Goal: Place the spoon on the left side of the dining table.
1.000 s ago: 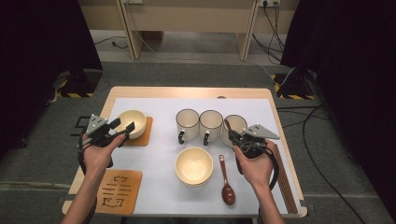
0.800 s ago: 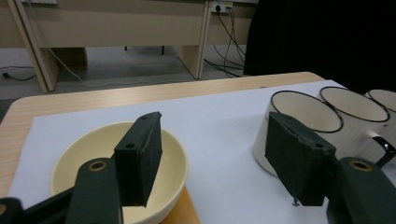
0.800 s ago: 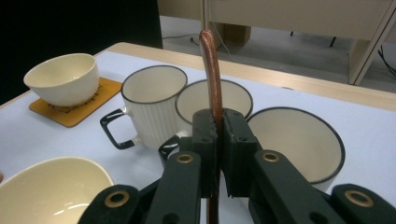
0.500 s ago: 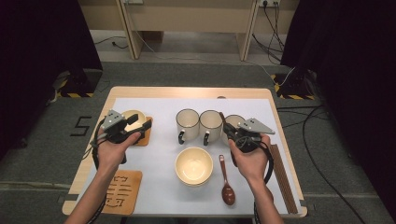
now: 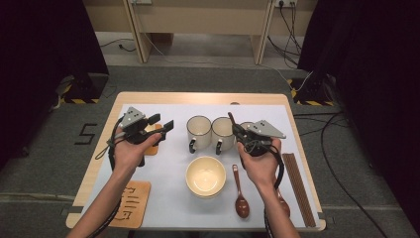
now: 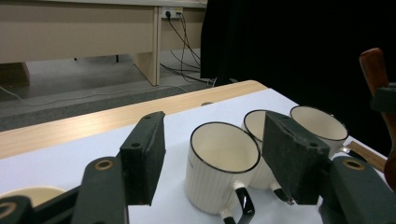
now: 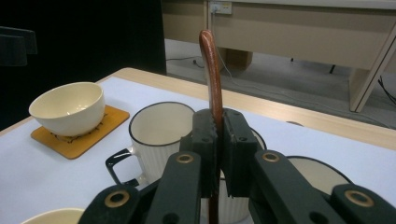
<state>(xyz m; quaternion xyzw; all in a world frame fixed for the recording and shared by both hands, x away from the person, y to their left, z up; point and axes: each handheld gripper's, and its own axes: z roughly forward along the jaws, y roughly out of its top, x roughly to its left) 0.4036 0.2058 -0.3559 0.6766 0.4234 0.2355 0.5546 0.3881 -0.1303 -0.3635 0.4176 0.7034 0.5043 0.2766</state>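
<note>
Keep right tongs point(image 7: 217, 154) tight on spoon point(image 7: 211, 70), upright over mugs point(image 5: 199, 132). Lower slowly into one mug. Left tongs point(image 6: 212, 158) wide, just been closing a bit, empty, facing mugs above counter point(image 5: 163, 193).

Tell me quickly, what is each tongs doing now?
Left tongs: open, holding nothing, jaws just closing slightly.
Right tongs: closed on a wooden spoon.

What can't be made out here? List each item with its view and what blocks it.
- Third mug: high view, mostly behind the right gripper.
- Bowl on its coaster: high view, largely covered by the left hand.
- Held spoon: right gripper view, its lower end hidden behind the shut jaws and cut off by the bottom edge.
- Near coaster: high view, pattern too small, partly under the forearm.
</note>
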